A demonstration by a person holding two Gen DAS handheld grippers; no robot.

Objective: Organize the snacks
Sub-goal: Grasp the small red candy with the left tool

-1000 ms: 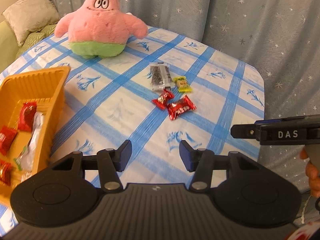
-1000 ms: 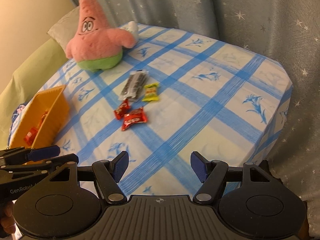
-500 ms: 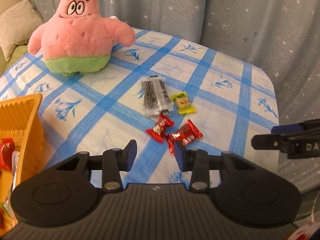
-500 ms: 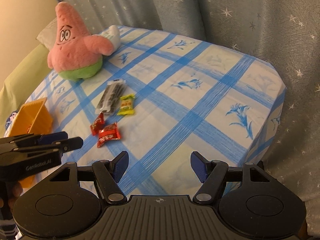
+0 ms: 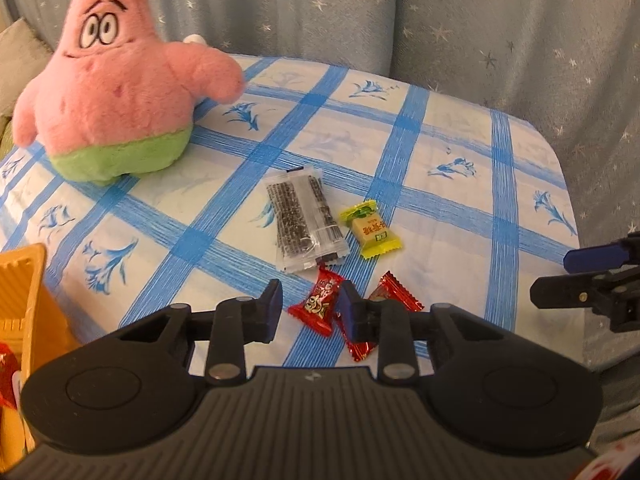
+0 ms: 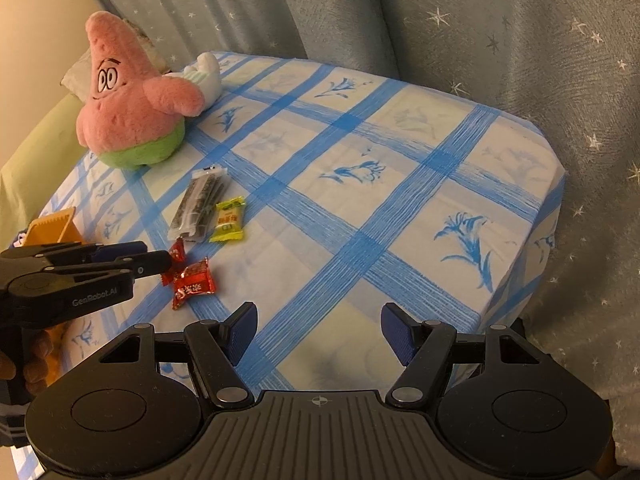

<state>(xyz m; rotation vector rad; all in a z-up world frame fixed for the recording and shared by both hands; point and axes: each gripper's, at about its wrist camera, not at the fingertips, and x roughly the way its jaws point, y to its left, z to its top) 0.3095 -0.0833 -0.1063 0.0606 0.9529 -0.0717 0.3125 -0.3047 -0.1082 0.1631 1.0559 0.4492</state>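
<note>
Loose snacks lie mid-table: a clear pack of dark sticks (image 5: 304, 220) (image 6: 200, 202), a yellow-green candy (image 5: 370, 230) (image 6: 228, 220), and two red candies (image 5: 320, 306) (image 5: 394, 292) (image 6: 194, 282). My left gripper (image 5: 310, 308) (image 6: 156, 262) is open, its fingers either side of the nearer red candy, just above it. My right gripper (image 6: 318, 334) (image 5: 560, 280) is open and empty over the table's near right part. The orange basket (image 5: 28, 300) (image 6: 52, 228) at the left holds several red snacks.
A pink plush star (image 5: 116, 80) (image 6: 132, 116) sits at the back left on the blue-checked tablecloth (image 6: 400, 200). Star-patterned curtains (image 5: 440, 20) hang close behind and to the right. The table edge drops off at the right.
My left gripper has moved forward and right, from beside the basket to over the red candies, its fingers a little closer together. My right gripper shifted slightly; it stays open.
</note>
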